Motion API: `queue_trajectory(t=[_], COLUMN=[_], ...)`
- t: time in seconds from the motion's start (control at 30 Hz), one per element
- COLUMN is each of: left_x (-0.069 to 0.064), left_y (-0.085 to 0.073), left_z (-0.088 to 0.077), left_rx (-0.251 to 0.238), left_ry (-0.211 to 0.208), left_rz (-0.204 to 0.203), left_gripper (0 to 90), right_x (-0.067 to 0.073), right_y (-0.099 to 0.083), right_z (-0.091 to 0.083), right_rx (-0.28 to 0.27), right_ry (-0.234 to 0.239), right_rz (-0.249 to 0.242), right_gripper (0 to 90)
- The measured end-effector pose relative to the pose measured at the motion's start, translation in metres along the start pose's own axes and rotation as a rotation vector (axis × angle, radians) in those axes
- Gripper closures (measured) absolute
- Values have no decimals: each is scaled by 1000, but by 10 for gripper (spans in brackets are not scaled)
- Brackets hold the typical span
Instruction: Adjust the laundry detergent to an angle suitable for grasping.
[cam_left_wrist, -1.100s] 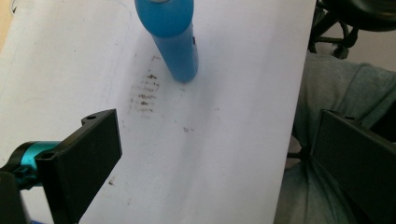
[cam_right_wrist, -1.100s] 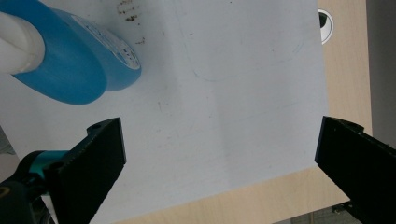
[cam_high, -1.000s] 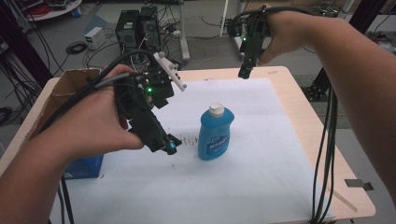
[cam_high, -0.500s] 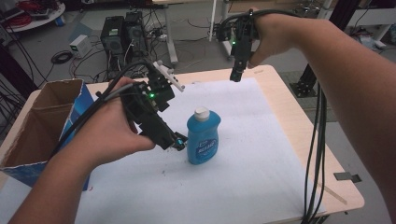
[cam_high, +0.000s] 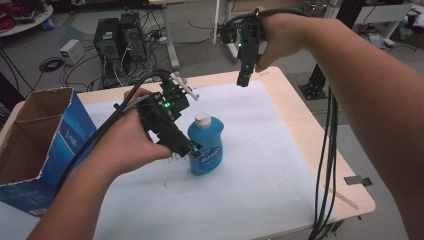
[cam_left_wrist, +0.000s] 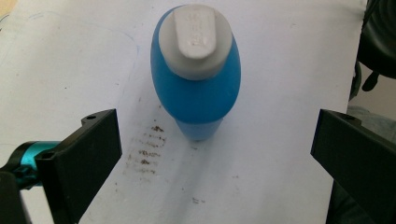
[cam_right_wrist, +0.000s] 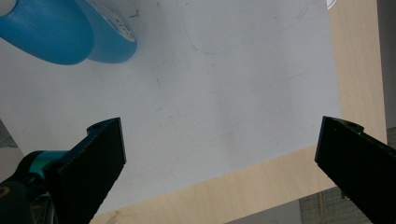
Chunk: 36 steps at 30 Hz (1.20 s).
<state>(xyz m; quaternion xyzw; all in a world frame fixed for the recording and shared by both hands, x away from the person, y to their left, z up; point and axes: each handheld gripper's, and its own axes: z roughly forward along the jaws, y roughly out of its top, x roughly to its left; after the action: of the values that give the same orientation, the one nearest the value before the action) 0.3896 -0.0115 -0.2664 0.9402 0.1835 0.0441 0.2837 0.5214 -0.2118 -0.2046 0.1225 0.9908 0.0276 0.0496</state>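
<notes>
The left gripper (cam_high: 192, 150) has come down beside the bottle (cam_high: 205, 145) over the last second, jaws spread wide on either side of it and not yet touching, so a grasp looks imminent. The bottle stands upright near the table's (cam_high: 310, 145) middle. The right gripper (cam_high: 243, 79) hangs released above the far edge. The bottle's label is too blurred to read; the box (cam_high: 45, 145) at the left edge likewise.

Blk grippers (cam_high: 192, 150), teal accents, blk cables

Overhead plus two close downward views
</notes>
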Motion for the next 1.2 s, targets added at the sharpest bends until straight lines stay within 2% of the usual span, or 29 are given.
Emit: queue_trajectory(t=[0.13,0.33,0.37,0.53,0.83,1.0,1.13,1.2], left_x=[4,5,6,5,7,6,6,7], left_y=[4,12,14,20,25,28,29,29], left_z=[5,16,18,30,49,58,63,65], left_rx=[-12,2,7,15,37,62,73,85], left_ry=[-8,-19,-18,-20,-5,21,22,28], left_rz=[-5,3,5,-3,-26,-23,-26,-14], left_gripper=[17,17,17,17,17,17,17,17], right_x=[-1,-1,-1,-1,-3,-4,-4,-4], right_y=[-3,-2,-2,-2,-6,-7,-7,-8], right_z=[1,1,1,3,7,7,7,7], right_rx=[4,1,3,1,3,-1,-4,-6], right_ry=[-1,0,-1,1,7,6,4,5], right_rz=[8,20,7,2,21,14,16,25], right_gripper=[9,9,9,9,9,9,9,9])
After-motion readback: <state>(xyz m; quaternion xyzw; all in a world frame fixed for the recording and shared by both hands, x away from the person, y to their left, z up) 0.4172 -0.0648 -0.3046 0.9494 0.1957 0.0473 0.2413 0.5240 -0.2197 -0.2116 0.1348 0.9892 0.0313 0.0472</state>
